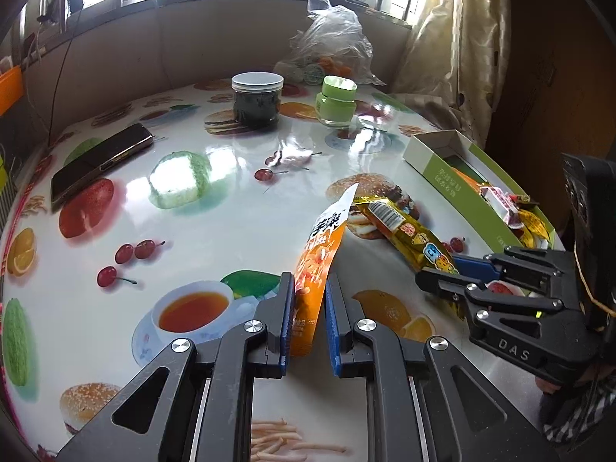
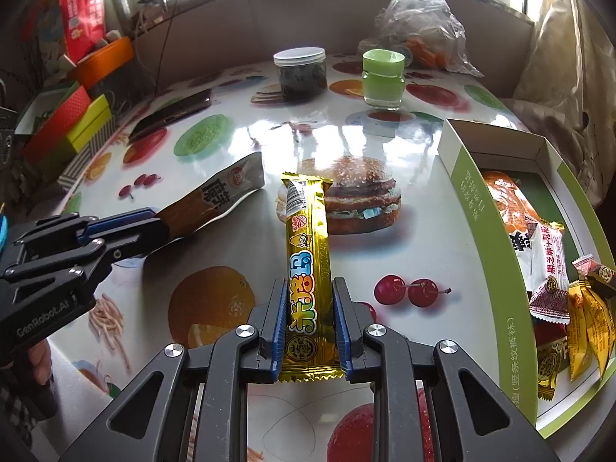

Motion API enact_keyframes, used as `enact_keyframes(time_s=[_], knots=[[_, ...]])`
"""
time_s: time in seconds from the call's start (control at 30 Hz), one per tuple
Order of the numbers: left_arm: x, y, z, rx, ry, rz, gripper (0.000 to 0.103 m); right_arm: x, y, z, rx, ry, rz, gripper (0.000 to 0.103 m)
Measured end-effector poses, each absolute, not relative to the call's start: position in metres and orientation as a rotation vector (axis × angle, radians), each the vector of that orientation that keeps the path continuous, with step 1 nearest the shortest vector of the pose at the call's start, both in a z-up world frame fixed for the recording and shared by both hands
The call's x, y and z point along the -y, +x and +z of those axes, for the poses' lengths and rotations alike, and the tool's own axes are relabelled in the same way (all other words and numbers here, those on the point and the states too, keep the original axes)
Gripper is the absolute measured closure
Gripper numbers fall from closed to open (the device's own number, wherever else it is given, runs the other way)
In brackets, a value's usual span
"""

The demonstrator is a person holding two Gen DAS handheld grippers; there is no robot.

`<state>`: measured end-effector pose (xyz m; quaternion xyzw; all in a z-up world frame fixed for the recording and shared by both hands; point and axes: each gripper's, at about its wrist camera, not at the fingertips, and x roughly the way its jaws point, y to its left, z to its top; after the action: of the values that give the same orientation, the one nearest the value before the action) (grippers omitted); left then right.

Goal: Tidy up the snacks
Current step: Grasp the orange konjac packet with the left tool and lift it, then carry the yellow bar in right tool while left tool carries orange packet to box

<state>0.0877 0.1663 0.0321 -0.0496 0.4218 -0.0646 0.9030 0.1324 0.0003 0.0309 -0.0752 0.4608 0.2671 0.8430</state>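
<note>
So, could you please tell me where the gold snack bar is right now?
The gold snack bar lies lengthwise between the right gripper's fingers on the table, beside the printed burger, left of the green box.

A dark jar (image 1: 257,100) stands at twelve o'clock on the counter (image 1: 231,208), a green jar (image 1: 335,102) beside it at one, a phone (image 1: 101,161) at ten.

Layout on surface (image 2: 231,146)
Two jars (image 2: 300,73) at rear, bag (image 2: 419,19) behind them; phone (image 1: 100,161) left; box (image 2: 481,208) right, snacks (image 2: 546,261) inside.
</note>
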Motion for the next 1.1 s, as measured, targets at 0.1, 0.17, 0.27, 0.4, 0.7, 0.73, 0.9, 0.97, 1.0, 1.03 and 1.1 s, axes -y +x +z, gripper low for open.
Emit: enact_keyframes(time_s=[0.1,0.17,0.27,0.4,0.7,0.73,0.9,0.97,1.0,1.03,1.1], knots=[[-0.165,0.093,0.032,-0.878,-0.107,-0.126,0.087,0.001,0.132,0.032,-0.972,-0.153,0.566,0.082],[-0.162,0.094,0.031,-0.884,-0.1,-0.127,0.087,0.001,0.131,0.032,-0.971,-0.15,0.567,0.082],[-0.157,0.095,0.032,-0.885,-0.093,-0.131,0.089,0.002,0.131,0.033,-0.969,-0.144,0.566,0.082],[-0.152,0.091,0.041,-0.849,-0.1,-0.167,0.098,0.005,0.131,0.034,-0.964,-0.138,0.566,0.082],[-0.144,0.091,0.041,-0.86,-0.131,-0.168,0.098,0.009,0.128,0.039,-0.954,-0.127,0.564,0.082],[-0.143,0.091,0.042,-0.86,-0.134,-0.165,0.098,0.009,0.128,0.039,-0.953,-0.126,0.564,0.082],[-0.14,0.09,0.049,-0.849,-0.138,-0.162,0.098,0.012,0.126,0.043,-0.941,-0.119,0.565,0.082],[-0.138,0.089,0.053,-0.841,-0.131,-0.164,0.098,0.014,0.125,0.046,-0.934,-0.113,0.564,0.082],[-0.137,0.089,0.055,-0.838,-0.134,-0.165,0.098,0.016,0.125,0.048,-0.929,-0.109,0.564,0.082],[-0.135,0.088,0.057,-0.835,-0.133,-0.167,0.098,0.018,0.125,0.05,-0.925,-0.105,0.562,0.082],[-0.132,0.086,0.061,-0.827,-0.128,-0.168,0.098,0.022,0.124,0.054,-0.917,-0.1,0.559,0.082]])
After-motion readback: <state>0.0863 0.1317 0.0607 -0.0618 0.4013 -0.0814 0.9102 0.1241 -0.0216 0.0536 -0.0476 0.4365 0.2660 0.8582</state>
